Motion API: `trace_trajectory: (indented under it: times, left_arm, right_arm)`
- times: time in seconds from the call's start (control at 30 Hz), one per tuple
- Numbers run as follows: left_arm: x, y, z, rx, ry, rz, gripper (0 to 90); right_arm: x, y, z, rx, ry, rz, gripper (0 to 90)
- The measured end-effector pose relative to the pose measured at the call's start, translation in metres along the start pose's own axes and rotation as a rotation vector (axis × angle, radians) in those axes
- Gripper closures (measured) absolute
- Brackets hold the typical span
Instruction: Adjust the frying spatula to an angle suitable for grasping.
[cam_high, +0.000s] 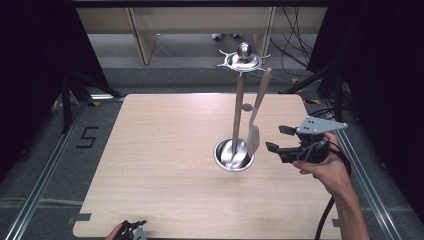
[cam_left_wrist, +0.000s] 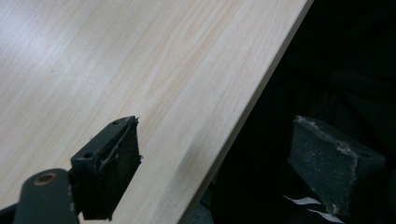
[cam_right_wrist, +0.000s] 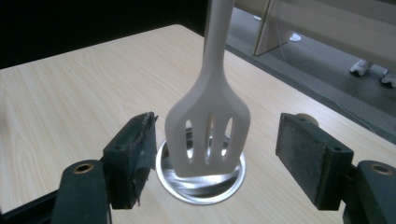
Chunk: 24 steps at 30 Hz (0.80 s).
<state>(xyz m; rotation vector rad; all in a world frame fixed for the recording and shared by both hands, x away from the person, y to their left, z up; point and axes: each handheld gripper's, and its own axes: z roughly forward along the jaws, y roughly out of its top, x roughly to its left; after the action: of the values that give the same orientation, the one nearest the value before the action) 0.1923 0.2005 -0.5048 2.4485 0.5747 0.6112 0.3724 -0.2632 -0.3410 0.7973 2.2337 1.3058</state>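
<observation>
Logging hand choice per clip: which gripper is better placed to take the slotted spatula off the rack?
Right. The right gripper sits open beside the hanging slotted spatula, whose blade lies between its fingers in the right gripper view. The left gripper is open at the table's near edge, far from the utensil rack.

The table was pale wood-grain, the slotted spatula cream-beige, the stand's round base shiny silver, its pole tan, and both grippers' jaws black, the right gripper grey-plated.
</observation>
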Motion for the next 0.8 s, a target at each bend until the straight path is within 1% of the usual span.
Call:
trace_trajectory:
  times: [0.03, 0.07, 0.1, 0.13, 0.17, 0.2, 0.23, 0.27, 0.3, 0.37, 0.4, 0.43, 0.47, 0.5, 0.53, 0.57, 0.6, 0.63, 0.67, 0.7, 0.77, 0.8]
  left_arm:
    - [-0.001, 0.000, 0.001, -0.001, 0.003, -0.002, 15.5]
    - [-0.001, 0.000, 0.001, -0.001, 0.003, -0.002, 15.5]
    - [0.000, 0.000, 0.000, -0.001, 0.014, -0.003, 15.5]
    - [0.000, 0.000, 0.000, -0.002, 0.009, -0.001, 15.5]
    - [0.000, 0.000, 0.000, -0.002, 0.009, -0.001, 15.5]
    - [0.000, 0.001, -0.001, -0.005, 0.014, -0.004, 15.5]
    - [0.000, 0.001, -0.001, -0.005, 0.014, -0.004, 15.5]
    - [0.001, 0.001, -0.001, -0.008, 0.000, -0.010, 15.5]
    - [0.001, 0.001, -0.001, -0.008, 0.000, -0.010, 15.5]
    - [0.000, 0.002, -0.002, -0.008, 0.004, -0.007, 15.5]
    - [0.000, 0.003, -0.001, -0.008, 0.000, -0.005, 15.5]
    - [0.000, 0.003, 0.000, -0.008, -0.008, -0.005, 15.5]
    - [0.000, 0.003, -0.001, -0.007, 0.005, -0.006, 15.5]
    - [0.000, 0.003, -0.001, -0.007, 0.005, -0.006, 15.5]
    - [0.000, 0.003, 0.000, -0.006, -0.007, -0.010, 15.5]
    - [0.000, 0.003, 0.000, -0.006, -0.007, -0.010, 15.5]
    - [0.001, 0.003, -0.001, -0.004, 0.008, -0.011, 15.5]
    - [0.001, 0.003, -0.001, -0.004, 0.008, -0.011, 15.5]
    - [0.001, 0.002, 0.000, -0.005, 0.019, -0.014, 15.5]
    - [0.002, 0.002, 0.001, -0.004, 0.005, -0.012, 15.5]
    - [0.002, 0.002, -0.001, -0.002, 0.009, -0.015, 15.5]
    - [0.002, 0.002, -0.001, -0.006, 0.016, -0.016, 15.5]
  right_arm:
    - [0.003, -0.003, 0.001, -0.009, -0.004, 0.022, 30.0]
    - [0.004, -0.005, 0.001, 0.004, 0.000, 0.031, 30.0]
    - [0.003, -0.007, 0.003, 0.007, 0.002, 0.011, 29.8]
    - [0.006, -0.009, 0.003, 0.017, -0.007, 0.033, 29.7]
    - [0.006, -0.010, 0.003, 0.023, -0.003, 0.032, 29.7]
    - [0.006, -0.012, 0.004, 0.006, -0.009, 0.025, 29.6]
    - [0.006, -0.012, 0.004, 0.006, -0.009, 0.025, 29.6]
    - [0.008, -0.015, 0.002, 0.033, 0.000, 0.042, 29.3]
    - [0.009, -0.017, 0.002, 0.023, -0.012, 0.035, 29.2]
    - [0.009, -0.019, 0.001, 0.025, -0.011, 0.042, 29.0]
    - [0.010, -0.024, 0.000, 0.023, -0.014, 0.054, 28.9]
    - [0.009, -0.027, -0.001, 0.024, -0.009, 0.043, 28.8]
    - [0.010, -0.030, -0.001, 0.025, -0.007, 0.051, 28.8]
    - [0.010, -0.030, -0.001, 0.025, -0.007, 0.051, 28.8]
    - [0.011, -0.036, -0.001, 0.028, -0.001, 0.065, 28.7]
    - [0.011, -0.036, -0.001, 0.028, -0.001, 0.065, 28.7]
    - [0.010, -0.041, 0.000, 0.043, 0.004, 0.065, 28.3]
    - [0.010, -0.041, 0.000, 0.043, 0.004, 0.065, 28.3]
    - [0.012, -0.047, 0.002, 0.054, 0.008, 0.080, 28.0]
    - [0.012, -0.049, 0.003, 0.060, 0.013, 0.069, 28.0]
    - [0.012, -0.051, 0.004, 0.067, 0.018, 0.070, 27.9]
    - [0.015, -0.056, 0.007, 0.079, 0.027, 0.086, 27.5]
